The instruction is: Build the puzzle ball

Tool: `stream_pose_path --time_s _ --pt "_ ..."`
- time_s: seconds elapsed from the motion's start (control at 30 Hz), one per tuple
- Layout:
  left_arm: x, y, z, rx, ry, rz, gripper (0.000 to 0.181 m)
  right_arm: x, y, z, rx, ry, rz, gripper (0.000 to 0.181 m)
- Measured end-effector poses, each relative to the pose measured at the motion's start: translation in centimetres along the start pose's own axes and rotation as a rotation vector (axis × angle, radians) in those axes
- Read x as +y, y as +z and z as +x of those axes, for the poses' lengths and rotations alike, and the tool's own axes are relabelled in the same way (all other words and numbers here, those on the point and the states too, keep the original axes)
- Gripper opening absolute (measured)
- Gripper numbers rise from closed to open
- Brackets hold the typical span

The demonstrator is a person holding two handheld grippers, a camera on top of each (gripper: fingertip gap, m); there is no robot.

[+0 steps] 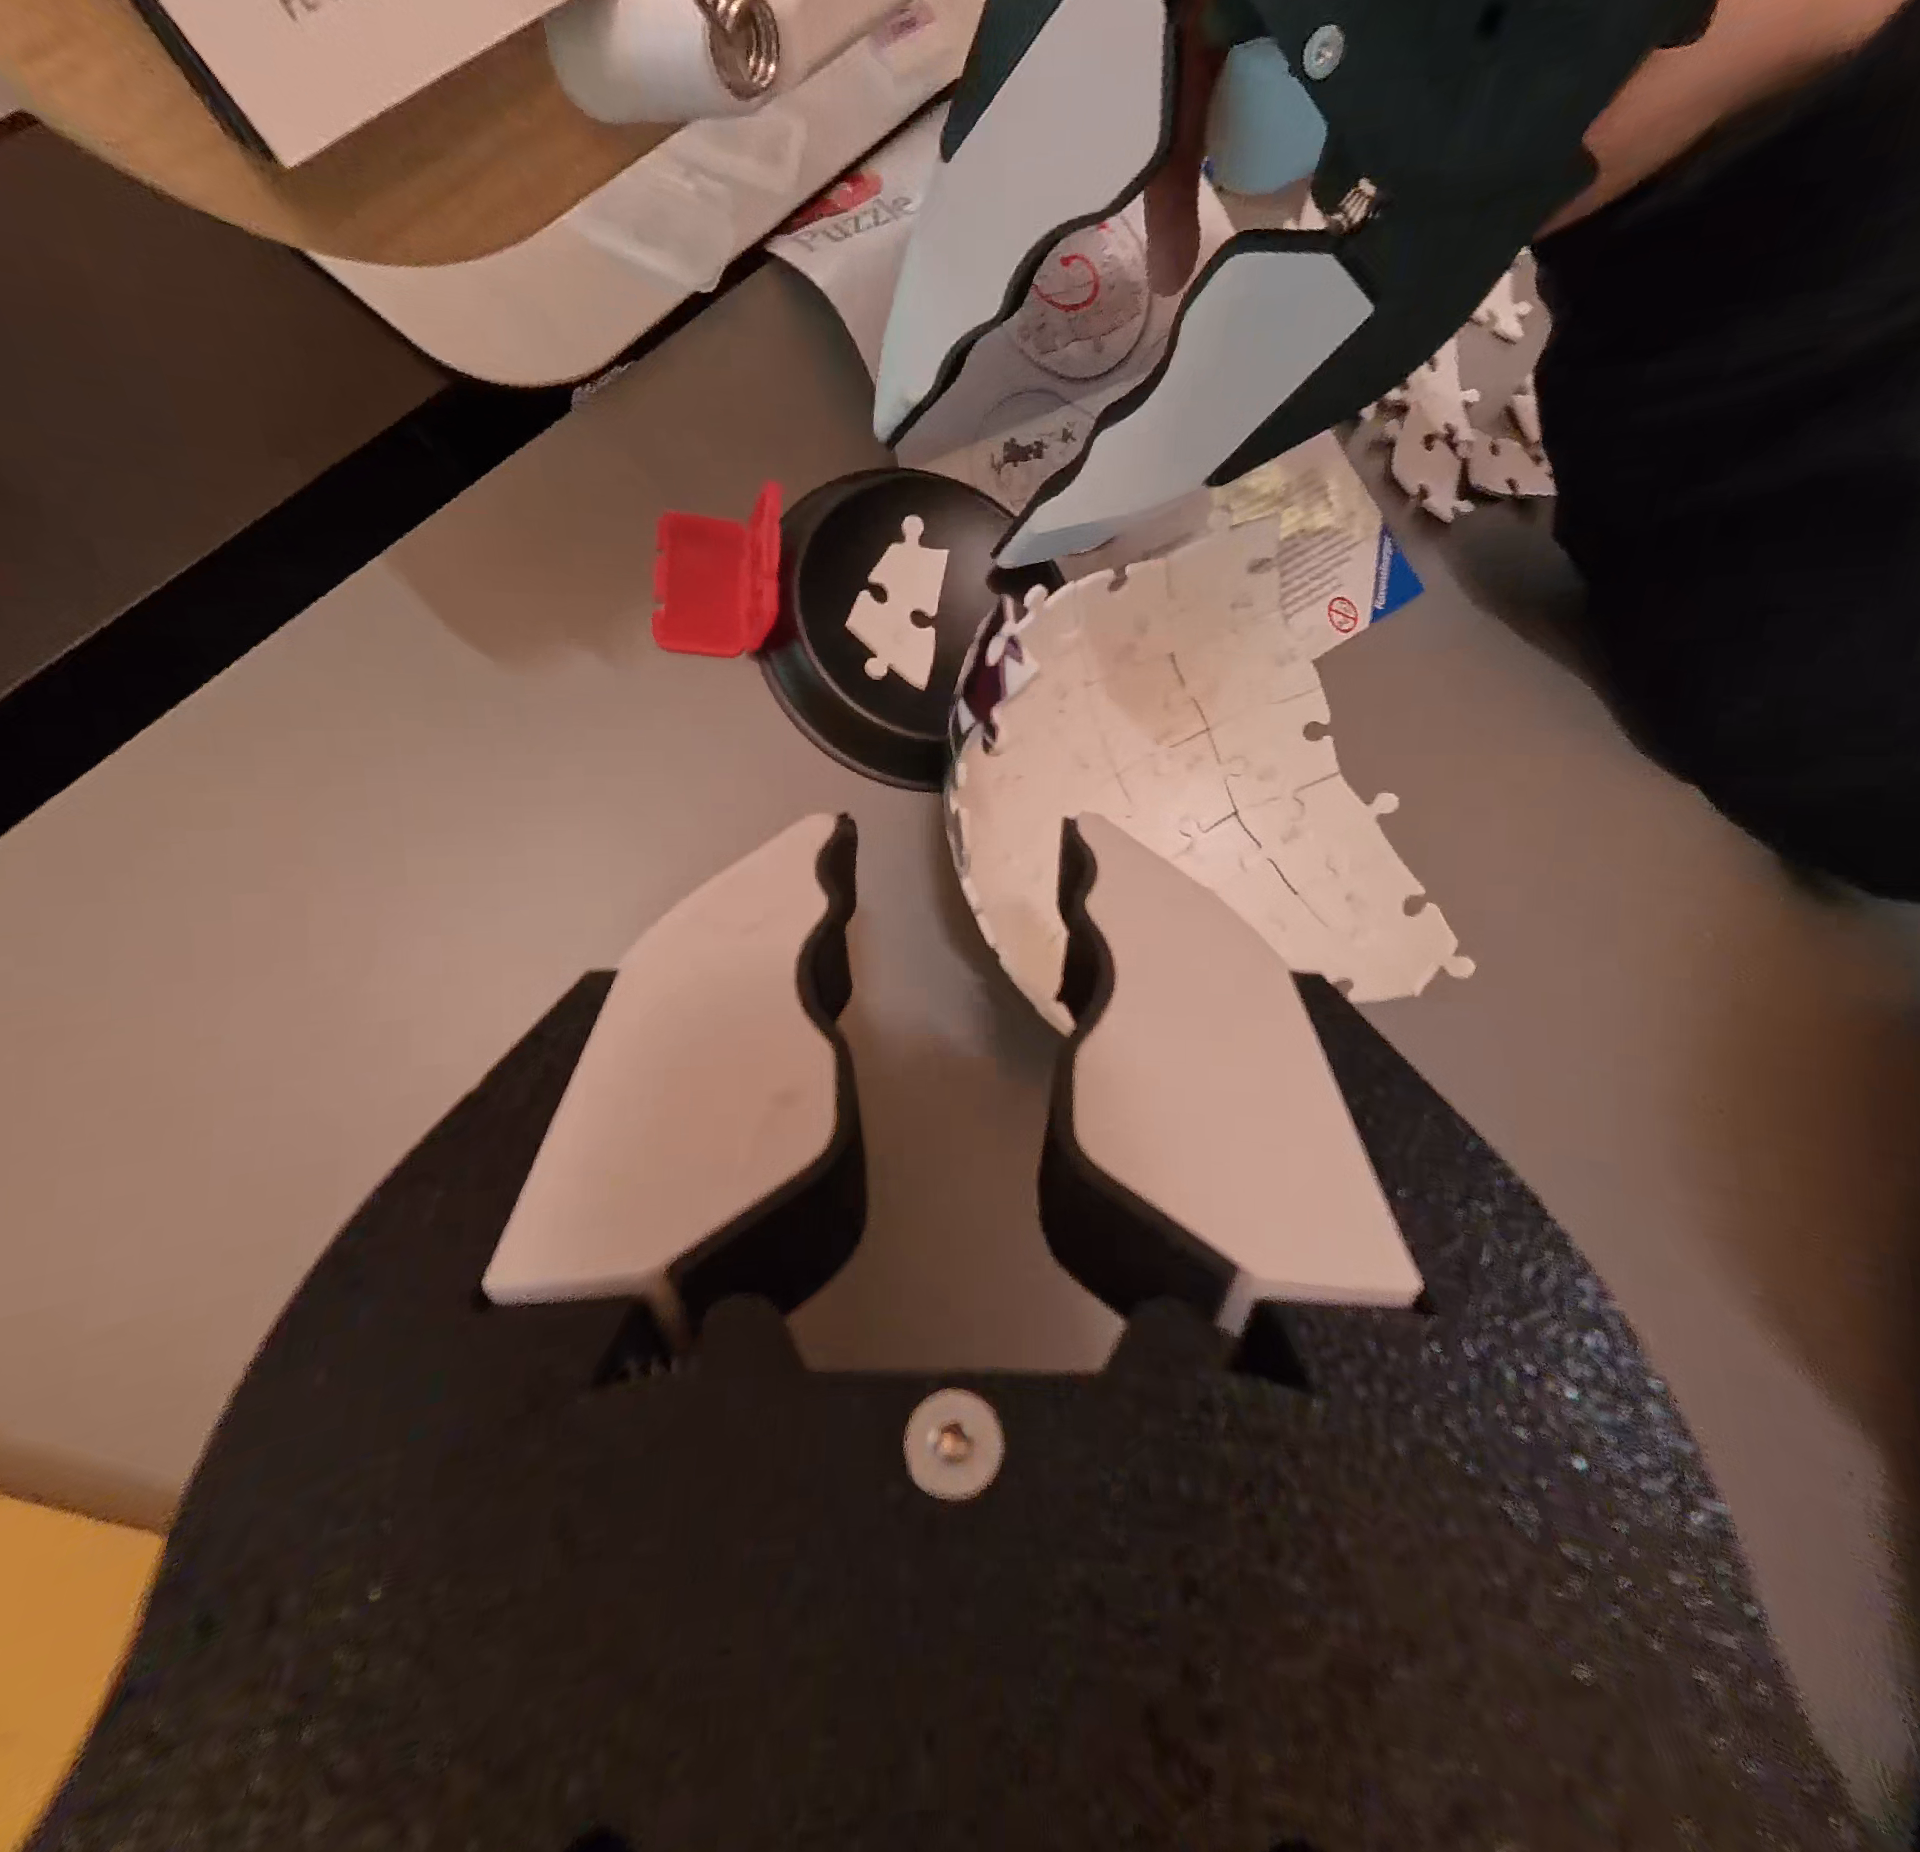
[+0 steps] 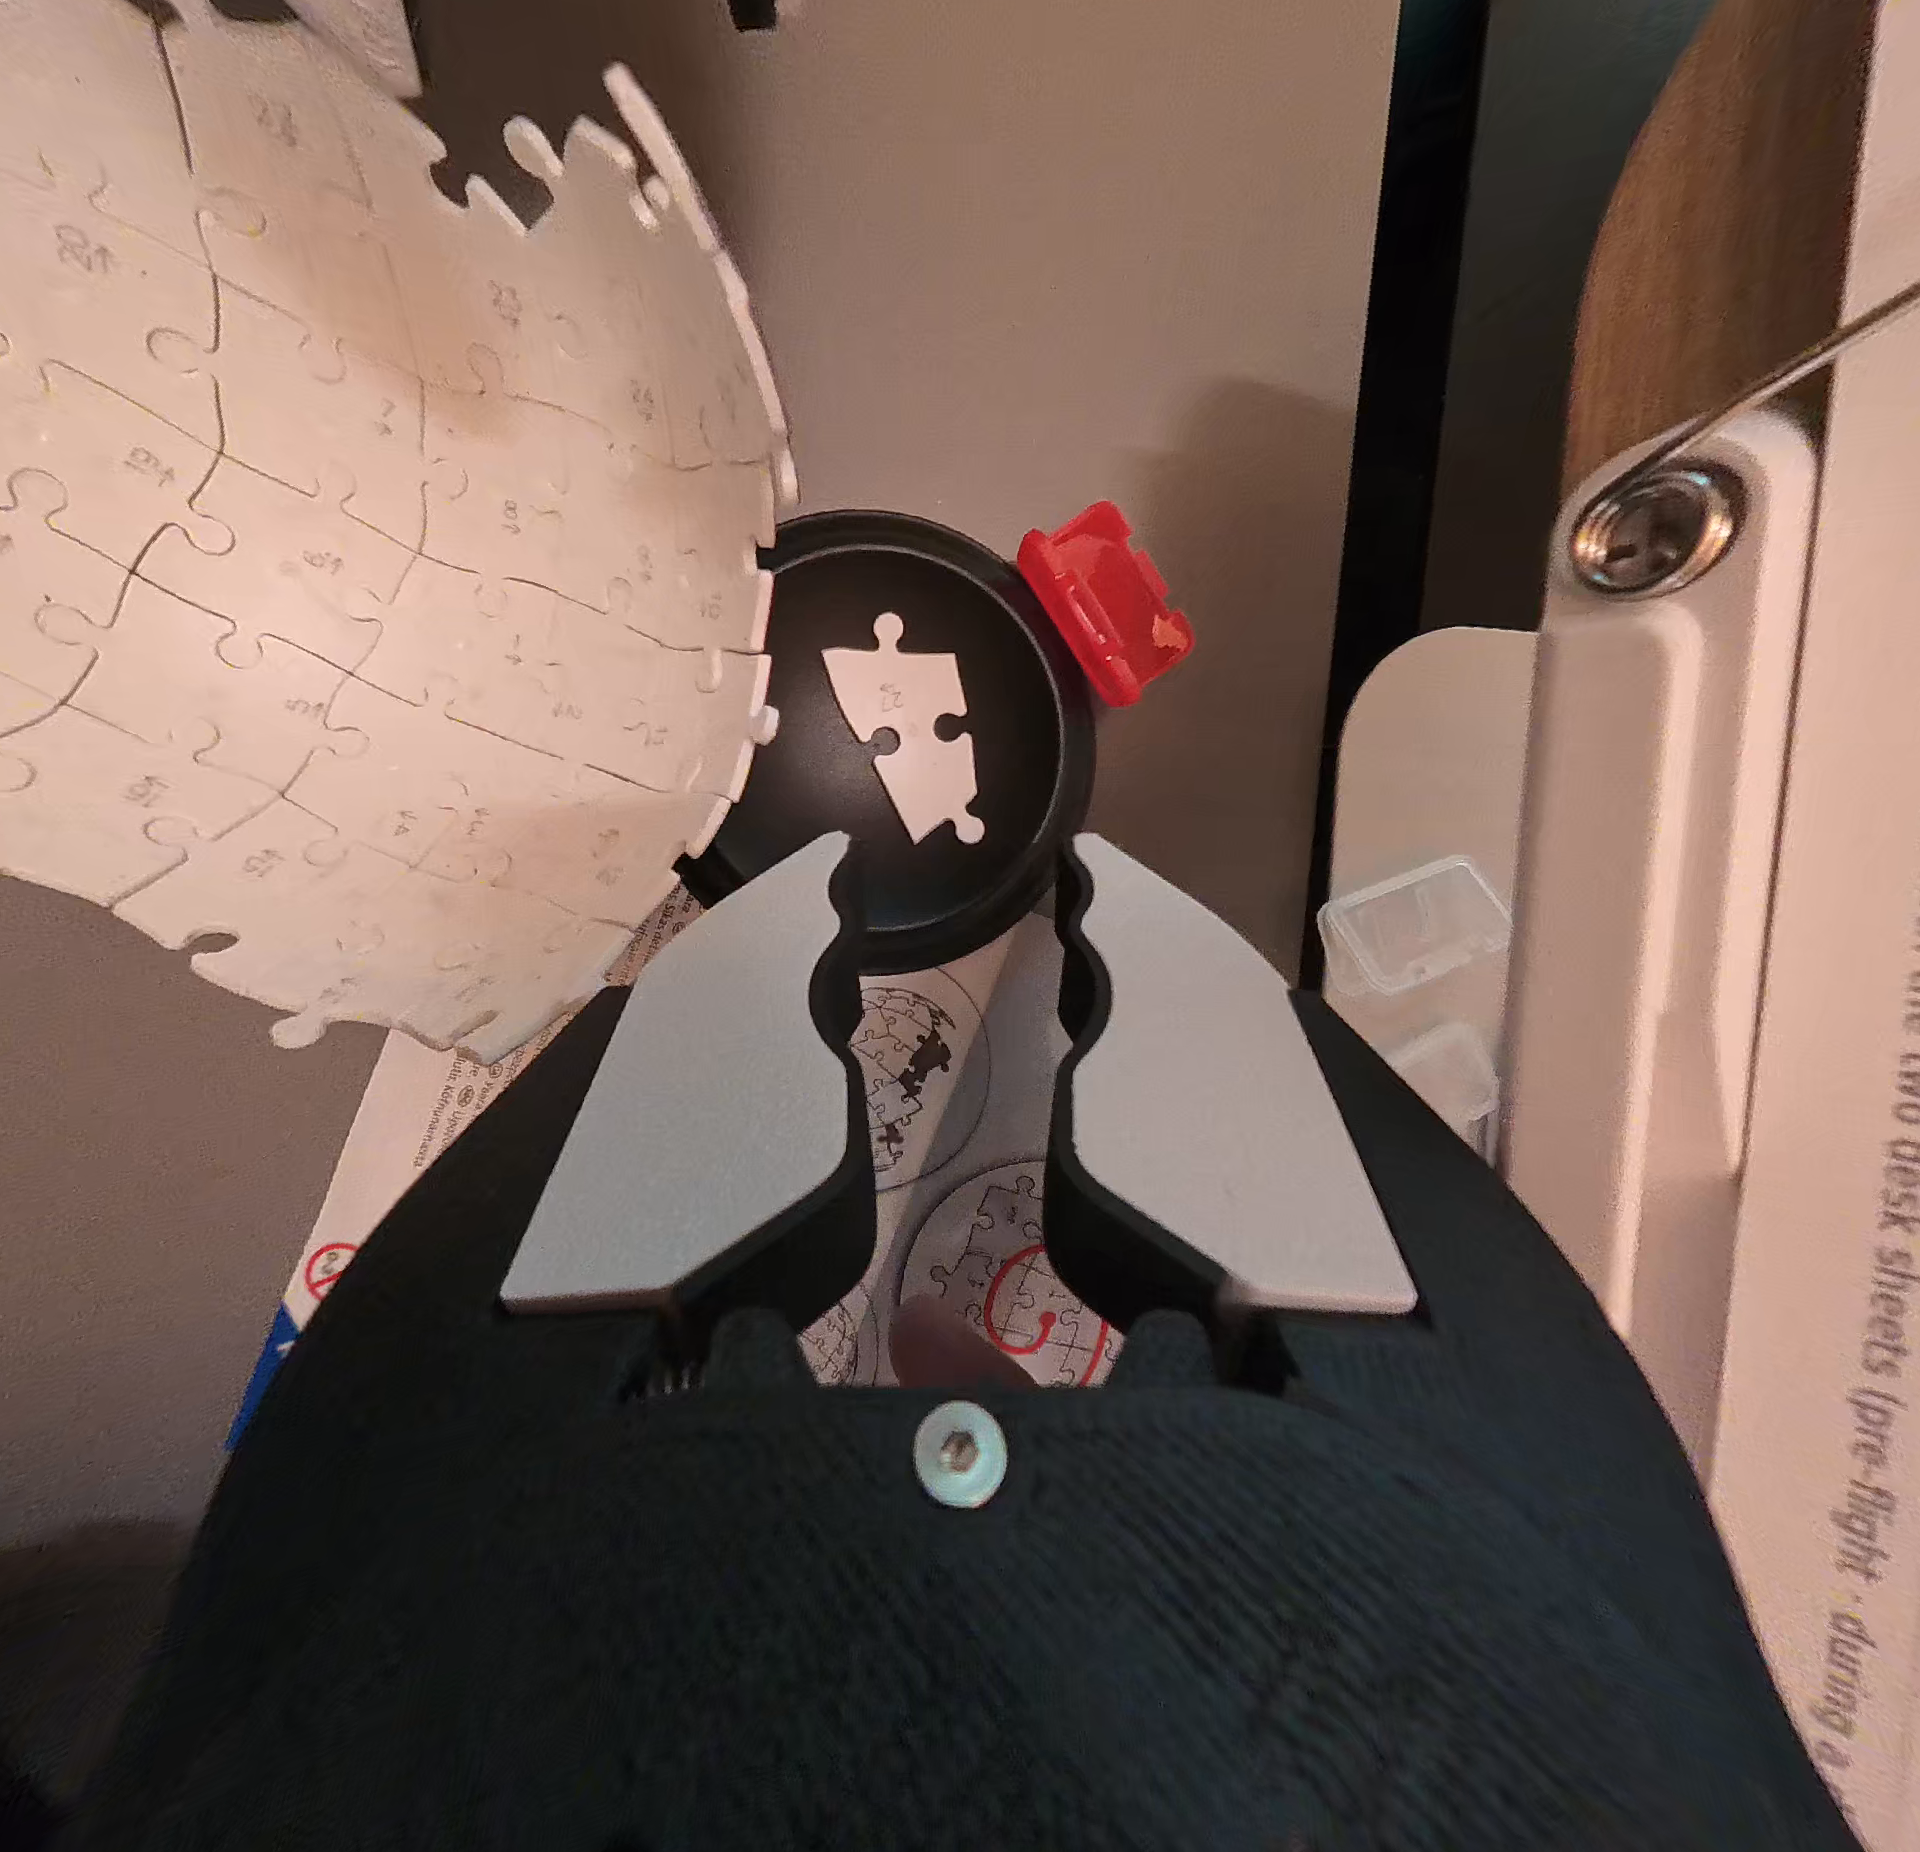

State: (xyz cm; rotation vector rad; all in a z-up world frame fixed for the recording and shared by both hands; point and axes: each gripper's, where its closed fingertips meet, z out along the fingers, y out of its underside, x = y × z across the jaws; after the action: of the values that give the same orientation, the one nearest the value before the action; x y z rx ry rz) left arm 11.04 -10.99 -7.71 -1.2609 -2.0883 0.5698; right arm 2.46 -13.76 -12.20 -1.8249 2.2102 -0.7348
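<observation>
The part-built puzzle ball [image 1: 1174, 753] is a white curved shell of joined pieces, hollow side up, on the grey table; it also shows in the right wrist view [image 2: 364, 555]. My left gripper [image 1: 956, 836] is open and empty, and its right finger overlaps the shell's near rim. A black round stand [image 1: 821, 545] beside the shell holds two joined white pieces [image 1: 899, 613]. My right gripper [image 2: 956, 846] is open and empty, its tips just over the stand's [image 2: 831, 597] near rim, close to the pieces [image 2: 914, 732]. It also shows in the left wrist view [image 1: 956, 493].
A small red plastic case [image 1: 717, 587] [image 2: 1107, 602] touches the stand. A printed instruction sheet [image 2: 935, 1075] lies under my right gripper. A pile of loose white pieces [image 1: 1455, 420] lies at the far right. A white fixture with a wire spring [image 1: 665, 46] stands along the table's edge. Tip to tip, the grippers are about 11 centimeters apart.
</observation>
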Motion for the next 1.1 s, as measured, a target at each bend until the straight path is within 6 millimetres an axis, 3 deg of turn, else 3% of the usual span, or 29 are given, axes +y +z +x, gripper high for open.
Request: stream_pose_path --time_s 0.23,0.43,0.57,0.7,0.93,1.1 --pt "1.0 1.0 0.8 -0.061 0.01 -0.077 0.039 0.3 0.8 0.3 0.031 -0.062 -0.01 0.036" --pt "1.3 0.4 1.4 -0.062 0.005 -0.065 0.039 -0.5 1.6 -0.1 0.028 -0.156 0.041 0.031" --pt "1.3 0.1 1.6 -0.049 0.002 -0.054 0.039 -0.9 1.8 -0.2 0.016 -0.135 0.055 0.032" --pt "1.4 0.0 1.6 -0.044 -0.003 -0.058 0.039 -1.0 2.1 -1.0 -0.024 -0.128 0.066 0.017" --pt "1.6 0.0 1.6 -0.035 0.007 -0.069 0.04 -1.2 2.2 -1.1 -0.033 -0.095 0.095 0.017" --pt "1.7 -0.1 1.4 -0.041 0.007 -0.067 0.04 -0.8 1.9 -1.8 -0.103 -0.062 0.054 0.004"
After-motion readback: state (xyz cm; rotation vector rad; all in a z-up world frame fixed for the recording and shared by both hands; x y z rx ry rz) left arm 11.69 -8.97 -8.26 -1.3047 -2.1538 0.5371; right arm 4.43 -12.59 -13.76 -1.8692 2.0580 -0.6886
